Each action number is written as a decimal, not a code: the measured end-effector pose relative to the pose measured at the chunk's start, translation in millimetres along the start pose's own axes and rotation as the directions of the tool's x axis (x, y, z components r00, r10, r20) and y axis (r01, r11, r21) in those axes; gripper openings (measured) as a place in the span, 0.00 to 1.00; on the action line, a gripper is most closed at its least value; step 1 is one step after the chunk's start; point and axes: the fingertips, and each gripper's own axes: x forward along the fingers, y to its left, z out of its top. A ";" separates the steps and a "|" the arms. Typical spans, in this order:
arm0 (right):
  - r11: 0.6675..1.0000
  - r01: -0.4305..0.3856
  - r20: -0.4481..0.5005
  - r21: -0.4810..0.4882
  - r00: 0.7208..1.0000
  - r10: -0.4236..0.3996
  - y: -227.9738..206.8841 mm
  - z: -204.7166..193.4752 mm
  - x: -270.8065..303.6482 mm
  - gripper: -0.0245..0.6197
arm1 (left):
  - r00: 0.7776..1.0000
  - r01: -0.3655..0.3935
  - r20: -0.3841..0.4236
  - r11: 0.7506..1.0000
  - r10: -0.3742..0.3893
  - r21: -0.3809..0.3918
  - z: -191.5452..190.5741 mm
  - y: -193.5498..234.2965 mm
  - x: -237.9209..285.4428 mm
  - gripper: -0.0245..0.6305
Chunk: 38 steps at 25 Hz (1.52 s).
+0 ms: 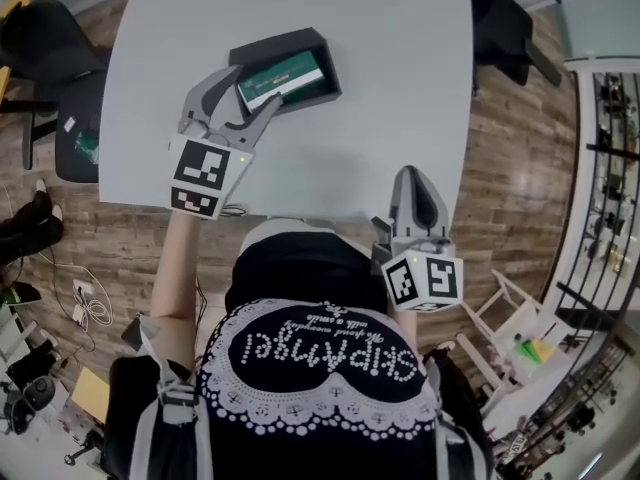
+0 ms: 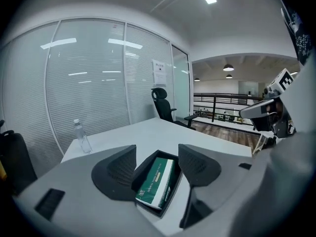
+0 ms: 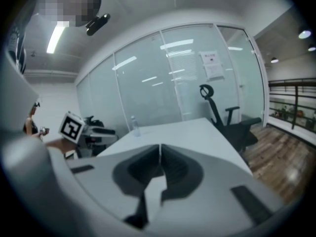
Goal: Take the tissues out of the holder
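In the head view, a pale grey, smooth-topped desk [image 1: 400, 88] is carrying a black, straight-walled rectangular holder [image 1: 305, 40] on its left half, well in from the near edge. A green and white tissue pack [image 1: 290, 76] is lying in the holder, tilted up against one wall. The left gripper [image 1: 258, 84] is reaching over the holder's near corner with its grey jaws spread wide, holding nothing. The right gripper [image 1: 410, 173] is hovering at the desk's near edge, well apart from the holder. Dark office chairs [image 1: 40, 28] are standing off the desk's left and far-right edges on a wood-plank floor.

In the left gripper view, the ribbed dark pads are standing apart on either side of the holder and touching neither it nor the soft, glossy-wrapped pack. A clear plastic bottle [image 2: 83, 136] is standing upright near the desk's far-left corner, clear of the path. Behind it, a glass wall with blinds is running along the room.

In the right gripper view, the jaws are pressed together with nothing between them. Bare desk is stretching ahead of them.
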 end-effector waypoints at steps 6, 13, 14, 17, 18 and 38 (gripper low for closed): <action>0.999 0.038 -0.011 0.013 0.999 -0.038 -4.5 -3.6 3.7 0.09 | 0.987 0.111 -0.121 0.993 -0.108 0.026 -27.9 -5.4 31.8 0.50; 0.997 0.068 -0.026 0.026 0.997 -0.067 -9.9 -5.4 8.1 0.09 | 0.959 0.179 -0.226 0.984 -0.170 0.020 -56.7 -13.7 66.7 0.52; 0.997 0.071 -0.030 0.028 0.997 -0.070 -10.1 -6.1 8.4 0.09 | 0.955 0.189 -0.234 0.982 -0.180 0.013 -59.6 -15.1 71.4 0.53; 0.996 0.079 -0.042 0.034 0.996 -0.078 -11.1 -9.0 8.6 0.09 | 0.943 0.212 -0.259 0.977 -0.208 -0.014 -69.5 -19.1 85.4 0.55; 0.996 0.081 -0.045 0.036 0.996 -0.079 -12.0 -9.8 8.8 0.09 | 0.938 0.218 -0.271 0.976 -0.215 -0.021 -73.5 -20.3 90.3 0.55; 0.994 0.098 -0.073 0.050 0.993 -0.094 -16.1 -16.4 12.7 0.09 | 0.864 0.241 -0.424 0.963 -0.270 -0.121 -125.6 -21.0 123.1 0.59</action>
